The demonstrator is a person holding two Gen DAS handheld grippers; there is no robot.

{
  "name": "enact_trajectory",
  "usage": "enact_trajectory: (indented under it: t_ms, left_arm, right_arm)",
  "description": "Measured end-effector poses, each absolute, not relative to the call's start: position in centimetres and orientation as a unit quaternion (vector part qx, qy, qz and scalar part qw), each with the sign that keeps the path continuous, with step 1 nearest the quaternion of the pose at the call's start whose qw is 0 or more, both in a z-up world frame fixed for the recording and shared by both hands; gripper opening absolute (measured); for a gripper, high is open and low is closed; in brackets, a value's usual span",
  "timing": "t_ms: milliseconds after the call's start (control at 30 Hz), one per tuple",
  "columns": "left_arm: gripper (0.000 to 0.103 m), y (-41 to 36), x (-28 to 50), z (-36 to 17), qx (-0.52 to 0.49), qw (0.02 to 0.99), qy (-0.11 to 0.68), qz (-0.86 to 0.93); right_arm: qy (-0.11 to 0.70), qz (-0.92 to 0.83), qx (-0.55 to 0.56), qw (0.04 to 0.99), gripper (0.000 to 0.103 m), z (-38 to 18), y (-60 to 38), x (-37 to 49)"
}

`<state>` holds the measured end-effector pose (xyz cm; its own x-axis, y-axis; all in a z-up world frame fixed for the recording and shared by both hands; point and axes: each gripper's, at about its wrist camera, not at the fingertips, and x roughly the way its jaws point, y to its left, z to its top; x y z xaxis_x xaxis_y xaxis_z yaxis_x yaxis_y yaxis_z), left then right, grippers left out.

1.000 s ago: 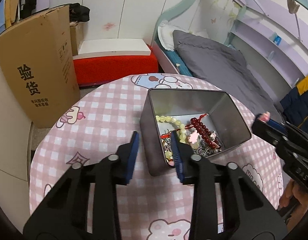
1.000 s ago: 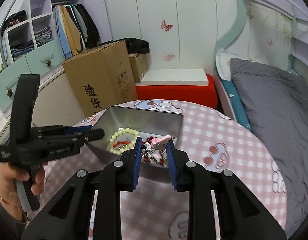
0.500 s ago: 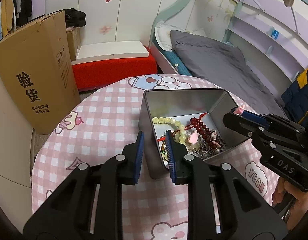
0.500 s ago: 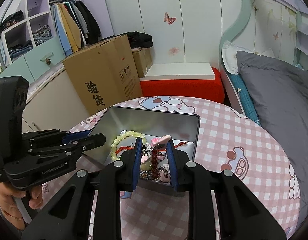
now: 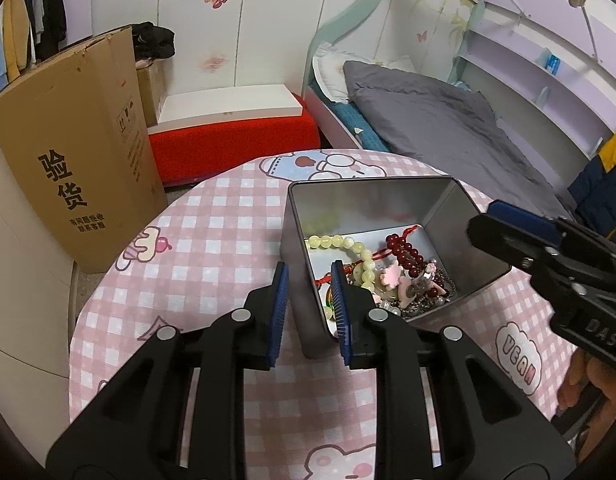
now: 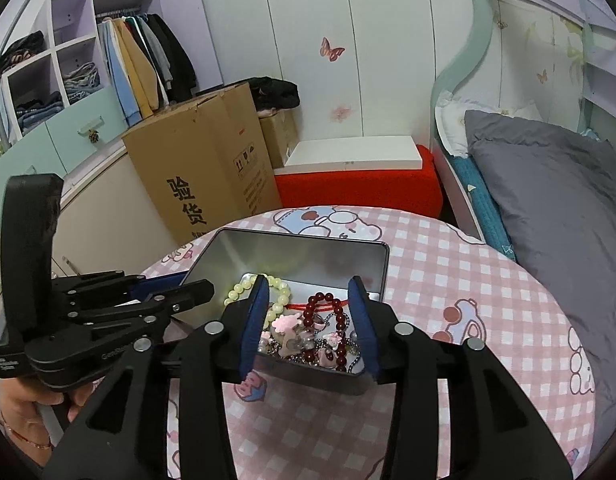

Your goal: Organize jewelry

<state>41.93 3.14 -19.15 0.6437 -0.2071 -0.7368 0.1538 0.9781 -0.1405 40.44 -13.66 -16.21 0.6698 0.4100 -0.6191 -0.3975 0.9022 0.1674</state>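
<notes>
An open metal tin [image 5: 372, 200] stands on the round pink checked table [image 5: 211, 240]. It holds a pale green bead bracelet [image 5: 336, 242], a dark red bead bracelet [image 5: 404, 250], a pink flower piece [image 5: 390, 276] and silver chains. My left gripper [image 5: 309, 266] is shut on the tin's near left corner, one pad outside and one inside. My right gripper [image 6: 308, 280] hovers over the tin [image 6: 299, 248] with its jaws opening. Nothing is pressed between them; a small pink piece [image 6: 332, 340] lies below among the red beads [image 6: 340, 320].
A tall cardboard box [image 5: 75, 160] stands past the table's left edge. A red bench [image 5: 235, 144] with a white board sits behind, and a bed with a grey quilt [image 5: 448, 128] to the right. Wardrobe shelves [image 6: 67, 80] fill the far left.
My right gripper moved over the tin and spread its jaws, and the small pink piece it carried now lies in the tin. My left gripper closed on the tin's corner.
</notes>
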Motion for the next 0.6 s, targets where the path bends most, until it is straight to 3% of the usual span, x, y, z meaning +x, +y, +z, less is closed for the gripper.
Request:
enact_trajectory:
  t_ms: [200,433,500,533,600]
  left_arm:
    - [0.022,3.4,41.8,-18.9,-0.039,0.905,0.415,-0.09]
    - [0.023,3.6,39.9,-17.0,-0.048,0.909,0.404,-0.085]
    - [0.04,3.5,38.8,-16.0,-0.041,0.915,0.393,-0.084]
    - [0.062,3.3,38.2,-15.5,-0.036,0.919,0.384,-0.08]
    - [0.063,3.0,36.3,-13.9,-0.023,0.932,0.354,-0.074]
  right_arm:
    - [0.33,0.213,0.012,0.92,0.049,-15.1,-14.5,38.9]
    - [0.317,0.206,0.025,0.926,0.052,-13.5,-15.5,36.2]
    - [0.309,0.206,0.028,0.928,0.055,-13.0,-15.7,35.2]
    - [0.305,0.205,0.029,0.93,0.056,-12.7,-15.9,34.7]
    - [0.294,0.201,0.029,0.934,0.058,-11.9,-16.1,33.3]
